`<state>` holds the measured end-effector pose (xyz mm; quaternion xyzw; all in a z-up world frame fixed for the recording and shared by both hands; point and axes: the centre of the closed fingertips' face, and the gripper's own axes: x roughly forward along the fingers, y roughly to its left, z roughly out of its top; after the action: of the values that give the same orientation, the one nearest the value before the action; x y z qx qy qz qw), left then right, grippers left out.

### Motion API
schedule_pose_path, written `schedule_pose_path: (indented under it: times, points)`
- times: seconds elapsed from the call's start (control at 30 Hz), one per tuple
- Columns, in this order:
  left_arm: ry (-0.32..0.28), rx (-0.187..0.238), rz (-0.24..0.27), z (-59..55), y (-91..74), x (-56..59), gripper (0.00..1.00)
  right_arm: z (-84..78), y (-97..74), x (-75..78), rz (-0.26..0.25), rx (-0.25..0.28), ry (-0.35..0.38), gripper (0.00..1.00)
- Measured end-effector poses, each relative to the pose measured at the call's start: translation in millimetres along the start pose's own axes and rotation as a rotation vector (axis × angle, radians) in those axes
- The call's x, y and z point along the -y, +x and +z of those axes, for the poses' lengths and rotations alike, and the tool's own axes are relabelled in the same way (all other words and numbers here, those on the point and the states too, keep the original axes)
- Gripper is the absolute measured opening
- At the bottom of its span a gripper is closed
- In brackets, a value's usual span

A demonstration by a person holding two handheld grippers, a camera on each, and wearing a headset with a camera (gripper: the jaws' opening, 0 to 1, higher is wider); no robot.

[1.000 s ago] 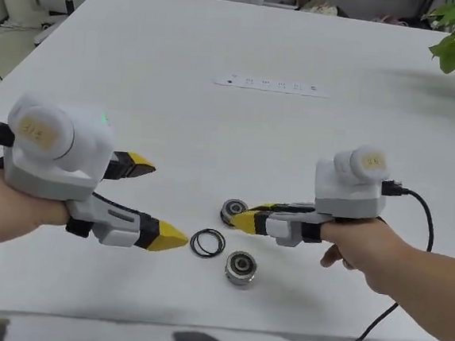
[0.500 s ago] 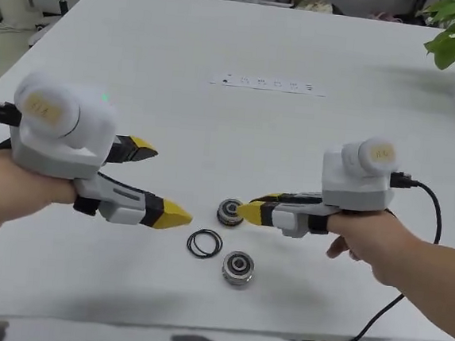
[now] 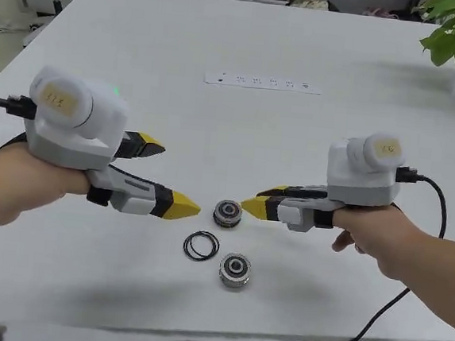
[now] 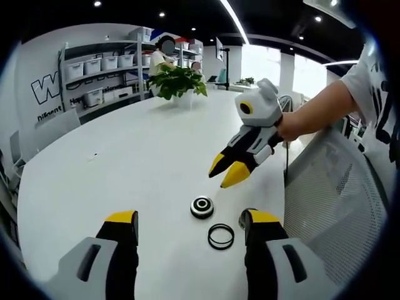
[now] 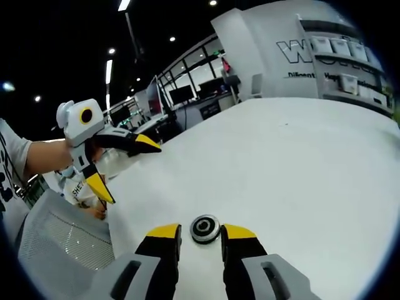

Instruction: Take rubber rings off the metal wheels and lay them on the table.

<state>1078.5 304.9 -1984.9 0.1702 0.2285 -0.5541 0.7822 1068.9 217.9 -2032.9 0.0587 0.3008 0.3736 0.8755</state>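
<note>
Fingers (image 3: 178,206) empty — rubber rings (image 3: 201,246) lie on table (image 3: 254,141).

Head view: cam sits high, above and behind the work, and looks fwd and down on the white table (image 3: 216,114), at medium distance. Left gripper view: cam is low, near the table top, and looks along its own jaws twd the right gripper (image 4: 224,176) and a plant (image 4: 177,81) at the far end. Right gripper view: also low, very near a metal wheel (image 5: 205,228), facing the opposite way, twd the left gripper (image 5: 130,172). So the 2 gripper views face each other. All 3 views share this wheel. Head view and left gripper view also share the rubber rings (image 3: 202,245).
</note>
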Motion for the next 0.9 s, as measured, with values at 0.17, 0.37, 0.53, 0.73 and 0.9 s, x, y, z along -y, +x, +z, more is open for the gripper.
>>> schedule_pose_path:
  times: [0.17,0.37,0.53,0.73,0.9]
  points:
    - [-0.007,-0.005,-0.006,-0.6,6.8,-0.9,0.66,-3.5,0.4,7.0,-0.012,-0.004,-0.012,0.24]
    - [-0.016,-0.01,-0.017,-1.6,17.1,-0.8,0.64,-8.6,4.1,11.0,-0.014,-0.009,-0.029,0.25]
    - [-0.022,-0.017,-0.028,-3.6,26.0,1.0,0.62,-14.5,8.0,11.7,-0.011,-0.027,-0.053,0.25]
    - [-0.03,-0.025,-0.044,-6.8,35.3,4.1,0.59,-21.7,12.9,13.3,-0.003,-0.042,-0.075,0.25]
    - [-0.037,-0.029,-0.052,-8.9,43.2,4.6,0.57,-26.1,17.6,10.8,0.007,-0.06,-0.098,0.25]
